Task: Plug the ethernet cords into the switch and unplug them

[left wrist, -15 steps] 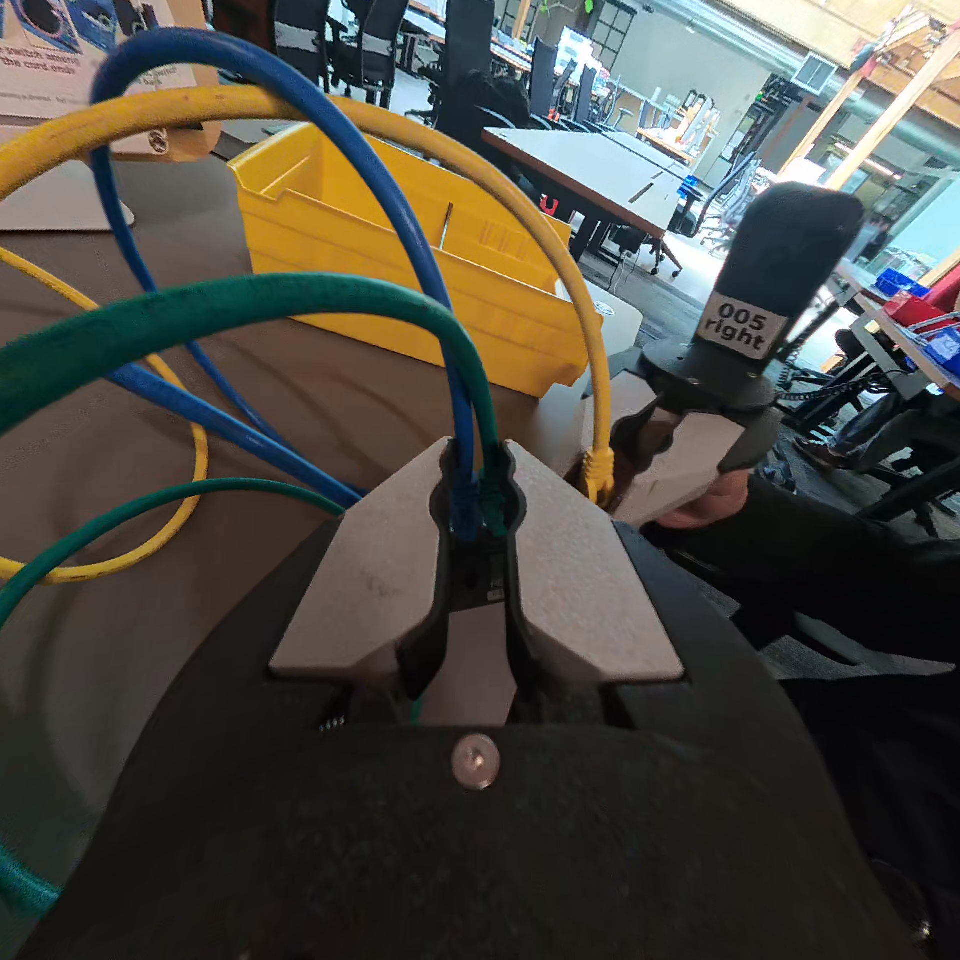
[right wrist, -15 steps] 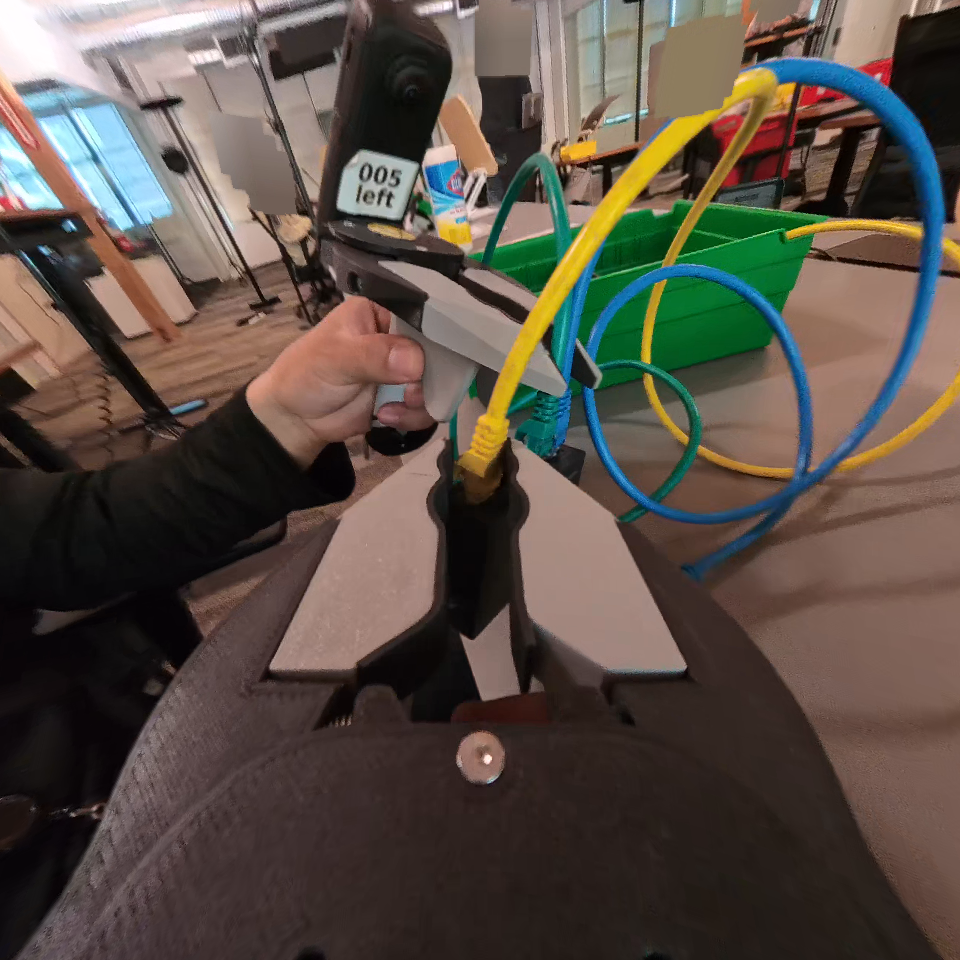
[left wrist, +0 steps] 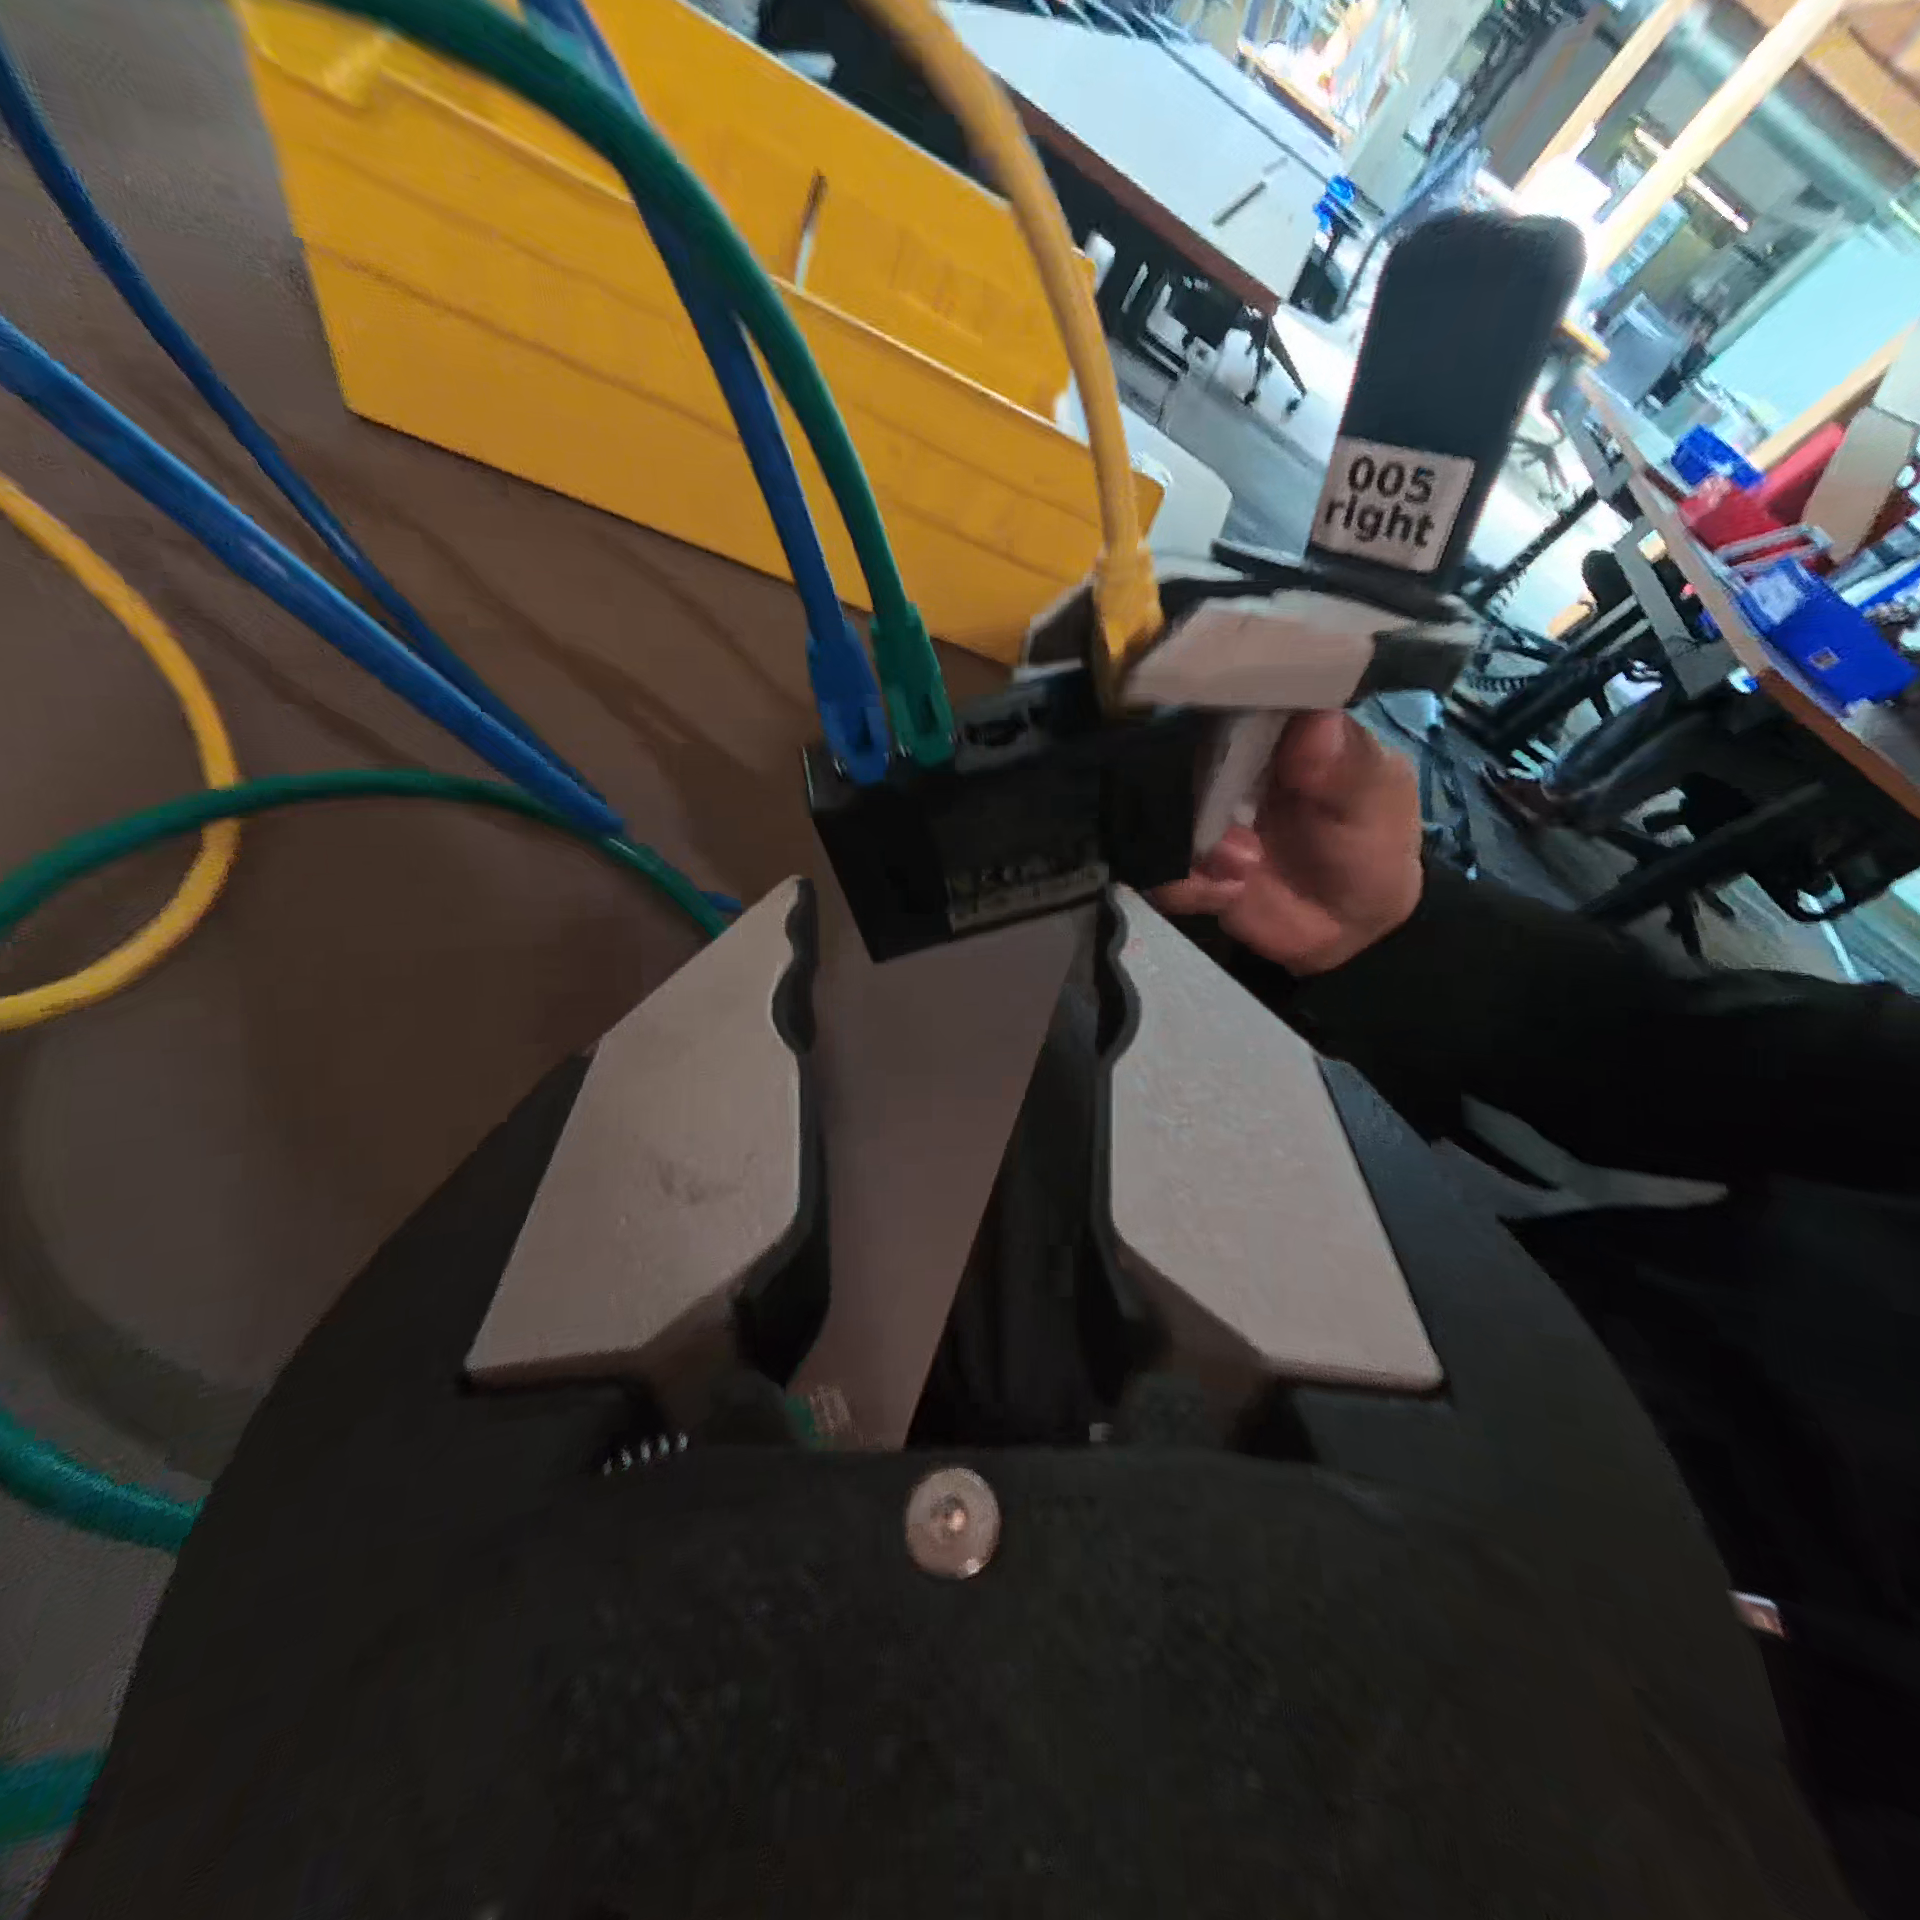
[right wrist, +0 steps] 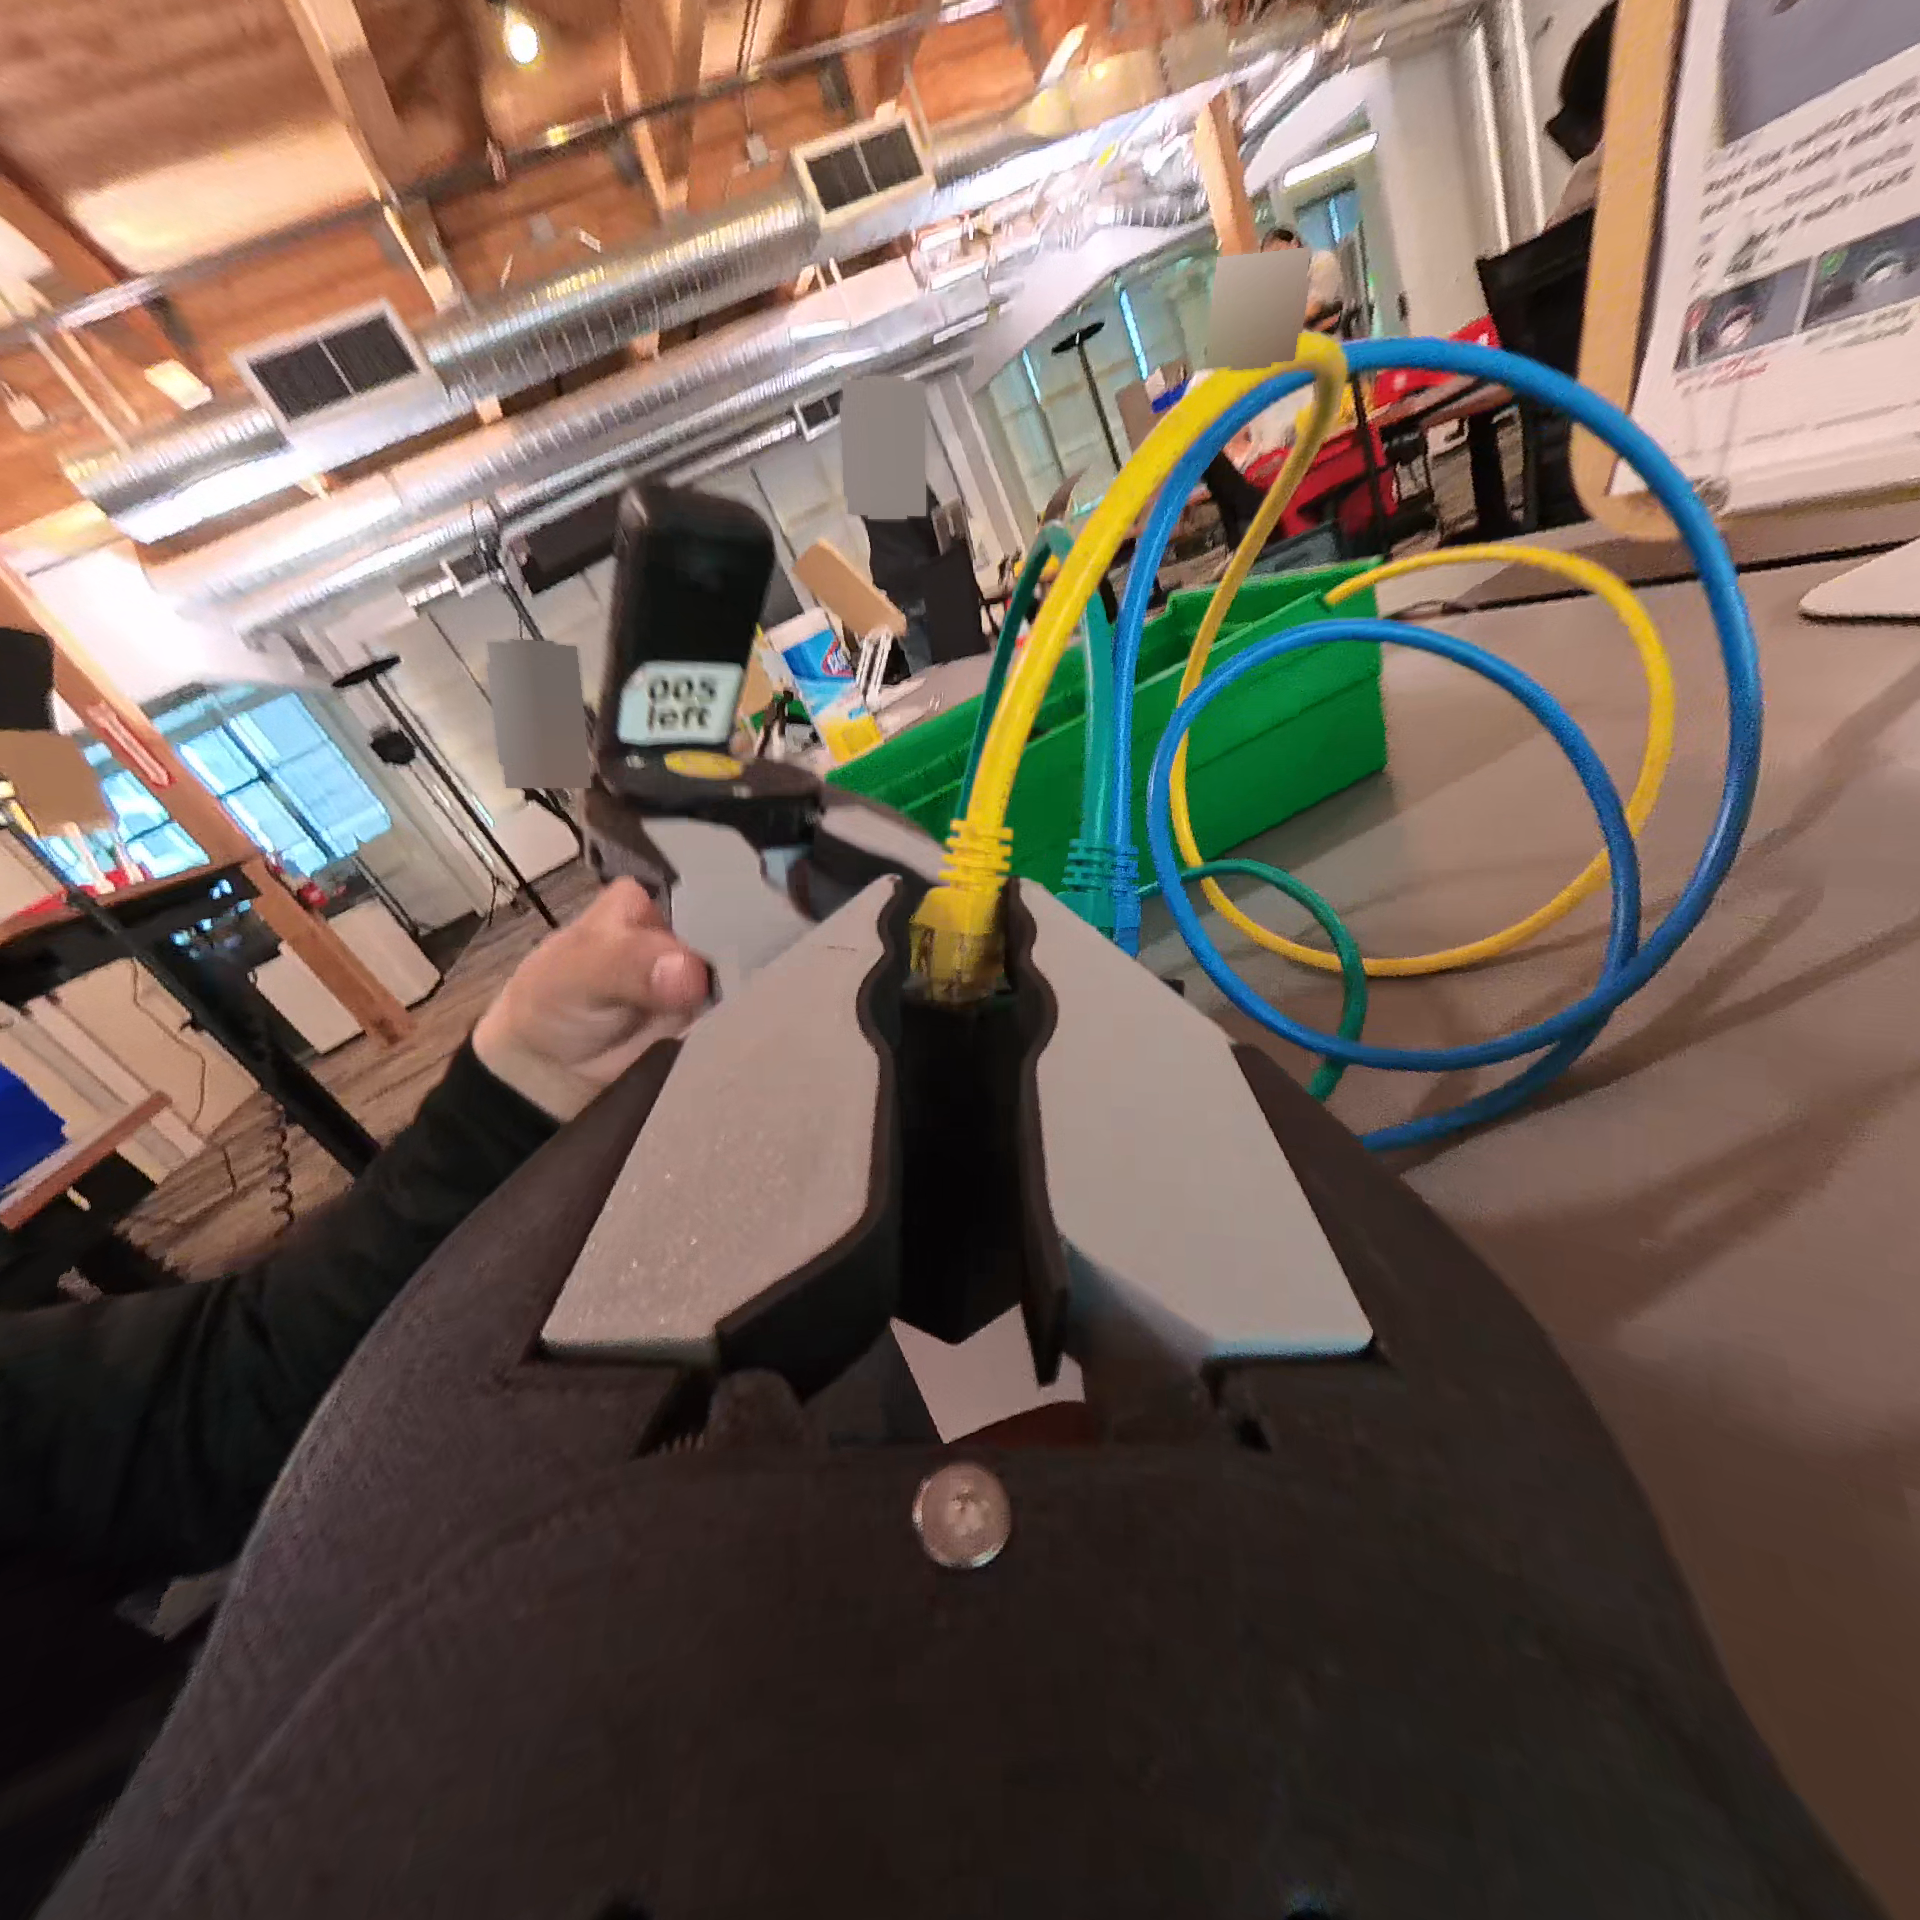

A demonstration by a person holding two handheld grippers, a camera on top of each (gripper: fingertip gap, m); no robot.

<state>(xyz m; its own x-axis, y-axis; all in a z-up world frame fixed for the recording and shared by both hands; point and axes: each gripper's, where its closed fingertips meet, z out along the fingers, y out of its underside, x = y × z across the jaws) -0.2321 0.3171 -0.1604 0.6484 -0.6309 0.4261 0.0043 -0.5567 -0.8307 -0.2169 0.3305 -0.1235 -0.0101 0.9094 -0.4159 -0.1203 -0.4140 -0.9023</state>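
My left claw [left wrist: 951,935] released just near the black switch [left wrist: 961,847], blue cord [left wrist: 847,691] and green cord [left wrist: 909,686] plugged in, my right claw [right wrist: 961,935] clenched on the yellow cord [right wrist: 966,894] plug, all over the counter [left wrist: 364,987]

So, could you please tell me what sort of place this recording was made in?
Probably an open-plan workshop or lab office: exposed wooden ceiling beams with silver metal air ducts overhead, long desks with black office chairs, and plastic storage bins, one yellow, one green, on the grey worktable.
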